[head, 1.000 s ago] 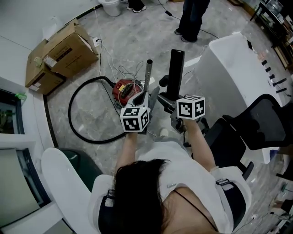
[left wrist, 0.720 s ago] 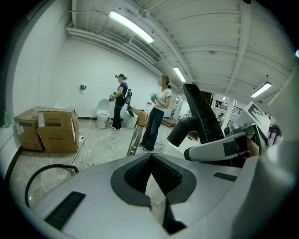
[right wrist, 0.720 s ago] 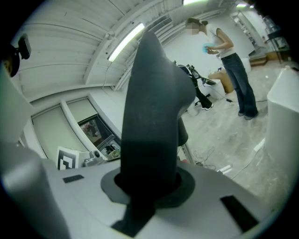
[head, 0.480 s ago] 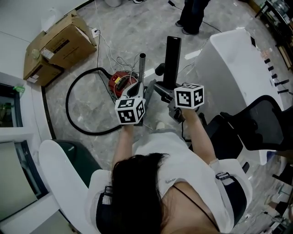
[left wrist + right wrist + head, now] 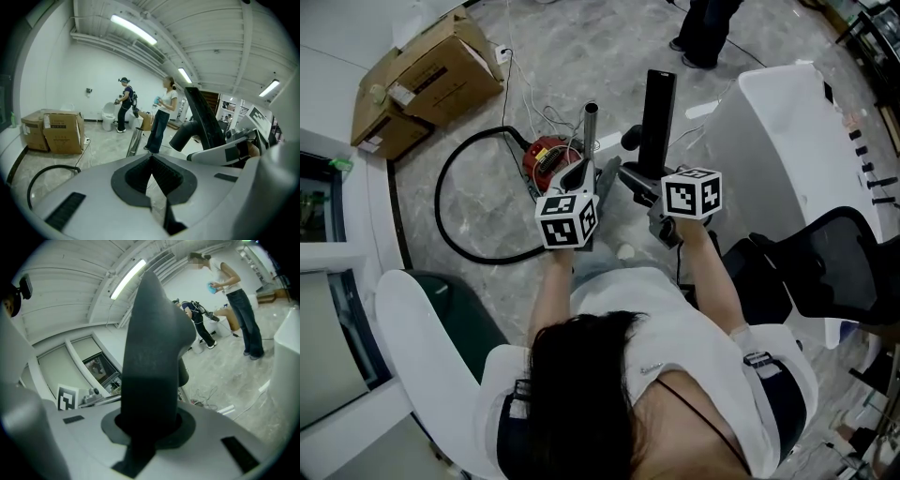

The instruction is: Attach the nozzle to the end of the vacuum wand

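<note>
My right gripper (image 5: 652, 183) is shut on the black nozzle (image 5: 658, 108), a flat upright piece with a round socket branching to its left. In the right gripper view the nozzle (image 5: 154, 348) fills the space between the jaws of that gripper (image 5: 147, 427). The silver wand tube (image 5: 590, 141) stands just beyond the tips of my left gripper (image 5: 581, 178), left of the nozzle and apart from it. The left gripper view has the left gripper (image 5: 152, 164) shut, pads meeting with nothing seen between them. Past it rise the wand (image 5: 135, 142) and the nozzle (image 5: 201, 122).
The red vacuum body (image 5: 546, 159) lies on the floor by the wand, its black hose (image 5: 450, 211) looping left. Cardboard boxes (image 5: 422, 80) sit at upper left, a white table (image 5: 778, 131) and a black chair (image 5: 825, 262) at right. A person (image 5: 708, 28) stands ahead.
Both grippers have shifted a little forward, away from my body. The nozzle stays held in the right one, and the wand and nozzle remain side by side.
</note>
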Demonstrator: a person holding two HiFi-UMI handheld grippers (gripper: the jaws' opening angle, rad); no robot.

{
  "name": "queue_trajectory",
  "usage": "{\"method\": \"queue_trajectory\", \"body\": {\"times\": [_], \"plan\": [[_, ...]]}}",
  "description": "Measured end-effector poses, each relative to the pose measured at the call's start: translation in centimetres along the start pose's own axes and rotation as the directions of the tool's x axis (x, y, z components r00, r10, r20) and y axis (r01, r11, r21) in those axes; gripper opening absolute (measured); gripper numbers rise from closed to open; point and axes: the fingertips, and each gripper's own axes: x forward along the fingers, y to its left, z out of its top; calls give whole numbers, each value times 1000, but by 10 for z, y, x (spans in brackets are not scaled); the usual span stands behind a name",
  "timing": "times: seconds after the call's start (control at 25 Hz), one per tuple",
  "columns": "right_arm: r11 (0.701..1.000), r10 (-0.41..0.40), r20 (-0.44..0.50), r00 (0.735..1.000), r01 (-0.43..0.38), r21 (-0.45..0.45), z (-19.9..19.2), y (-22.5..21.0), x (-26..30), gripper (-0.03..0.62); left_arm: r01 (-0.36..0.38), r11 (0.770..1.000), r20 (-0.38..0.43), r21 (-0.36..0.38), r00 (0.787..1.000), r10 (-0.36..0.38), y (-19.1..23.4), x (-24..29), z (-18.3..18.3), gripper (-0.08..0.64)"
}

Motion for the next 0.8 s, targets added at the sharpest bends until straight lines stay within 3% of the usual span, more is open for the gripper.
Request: {"method": "queue_trajectory", "body": {"times": [0.52, 0.8], "plan": [[999, 24, 6, 1000, -24, 25, -2, 0, 2, 69, -52, 998, 11, 38, 999, 51, 10, 1, 1, 3], [999, 23, -1, 1000, -23, 35, -7, -8, 4, 68, -35, 997, -1, 63, 999, 36, 12, 10, -6, 3]]}}
